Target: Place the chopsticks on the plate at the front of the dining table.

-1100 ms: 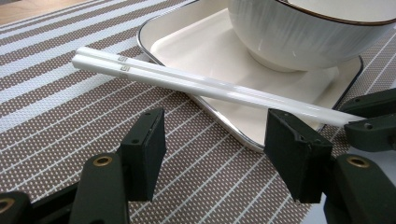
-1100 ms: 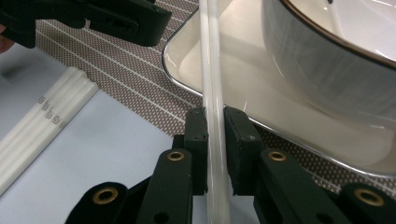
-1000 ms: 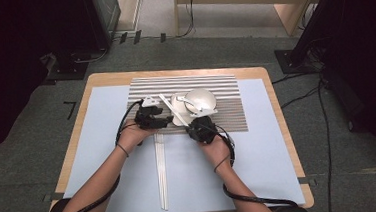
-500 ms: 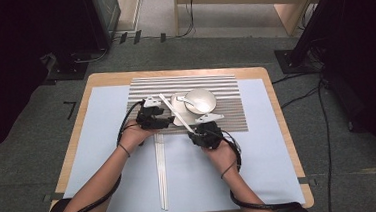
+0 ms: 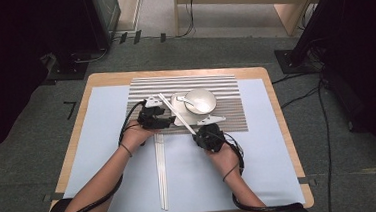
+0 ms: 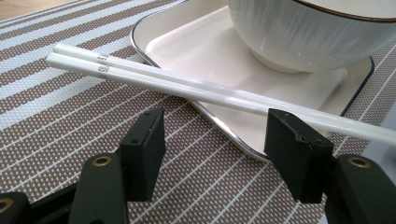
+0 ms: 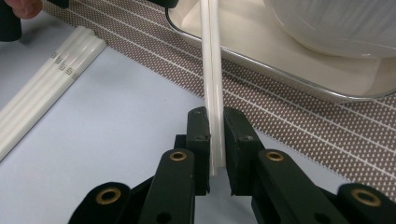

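Note:
A pair of white chopsticks [image 5: 176, 113] lies slanted over the striped placemat [image 5: 224, 86] and across the near left corner of a white square plate [image 5: 182, 118]. My right gripper [image 5: 199, 133] has just been closing and is shut on the pair's near end [image 7: 212, 70]; in the right gripper view [image 7: 215, 114] both sticks sit between its pads. My left gripper [image 5: 169, 121] rests left of the plate. In the left gripper view [image 6: 215, 135] its jaws stand apart with nothing between them and the chopsticks [image 6: 187, 86] cross just beyond the tips. A white bowl [image 5: 200, 101] holding a spoon [image 5: 186, 101] stands on the plate.
Several more white chopsticks [image 5: 160, 173] lie side by side on the light blue mat [image 5: 270, 170], pointing toward the near edge, between the person's forearms; they also appear in the right gripper view [image 7: 46, 88]. The bowl [image 6: 317, 32] rises close behind the held pair.
The right hand has drawn a little toward the near edge of the table. The left hand has not moved.

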Motion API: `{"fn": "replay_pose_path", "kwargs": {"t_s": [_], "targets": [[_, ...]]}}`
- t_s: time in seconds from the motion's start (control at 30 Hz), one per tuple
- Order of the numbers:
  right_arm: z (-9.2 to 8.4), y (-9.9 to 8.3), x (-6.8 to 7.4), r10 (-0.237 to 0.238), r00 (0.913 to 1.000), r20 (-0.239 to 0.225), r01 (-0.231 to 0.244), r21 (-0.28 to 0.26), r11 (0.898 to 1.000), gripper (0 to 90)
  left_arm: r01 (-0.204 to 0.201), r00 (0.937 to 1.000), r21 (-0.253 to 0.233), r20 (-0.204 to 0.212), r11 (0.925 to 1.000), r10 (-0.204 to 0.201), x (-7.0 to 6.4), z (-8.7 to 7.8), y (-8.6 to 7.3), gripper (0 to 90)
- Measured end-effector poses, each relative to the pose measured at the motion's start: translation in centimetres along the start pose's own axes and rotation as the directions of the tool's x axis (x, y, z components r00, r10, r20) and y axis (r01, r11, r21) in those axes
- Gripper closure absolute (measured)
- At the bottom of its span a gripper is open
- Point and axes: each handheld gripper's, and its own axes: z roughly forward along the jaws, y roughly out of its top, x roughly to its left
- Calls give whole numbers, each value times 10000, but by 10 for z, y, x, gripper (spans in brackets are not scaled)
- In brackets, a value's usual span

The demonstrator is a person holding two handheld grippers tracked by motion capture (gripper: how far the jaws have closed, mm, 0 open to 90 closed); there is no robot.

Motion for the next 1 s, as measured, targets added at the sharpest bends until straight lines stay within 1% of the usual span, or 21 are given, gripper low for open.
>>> {"fn": "replay_pose_path", "kwargs": {"t_s": [0.1, 0.17, 0.37, 0.57, 0.67, 0.8, 0.9, 1.0], "targets": [[2, 1, 0, 90, 9999, 72, -90, -43, 10000, 821, 2, 10000, -4, -39, 10000, -2, -1, 2, 1, 381], [3, 3, 0, 145, 9999, 85, -144, -71, 9999, 821, -67, 10000, 37, -66, 10000, 67, -1, 4, 1, 381], [6, 7, 5, 126, 9999, -5, -126, -178, 9998, 814, -172, 9997, 73, -156, 9998, 173, -3, 8, 2, 380], [12, 12, 7, 257, 9997, -30, -258, -241, 9994, 802, -216, 9994, 40, -268, 9998, 217, -3, 11, 5, 378], [15, 13, 9, 290, 9995, -95, -292, -228, 9993, 769, -263, 9992, 59, -309, 9996, 264, -3, 12, 5, 378], [17, 14, 12, 219, 9995, -208, -224, -248, 9994, 728, -331, 9988, 111, -355, 9994, 334, -3, 14, 5, 378], [18, 14, 15, 154, 9995, -280, -161, -272, 9995, 676, -337, 9987, 96, -380, 9994, 341, -4, 15, 6, 377], [18, 14, 16, 63, 9993, -375, -75, -304, 9995, 651, -386, 9985, 111, -391, 9992, 390, -5, 16, 7, 377]]}}
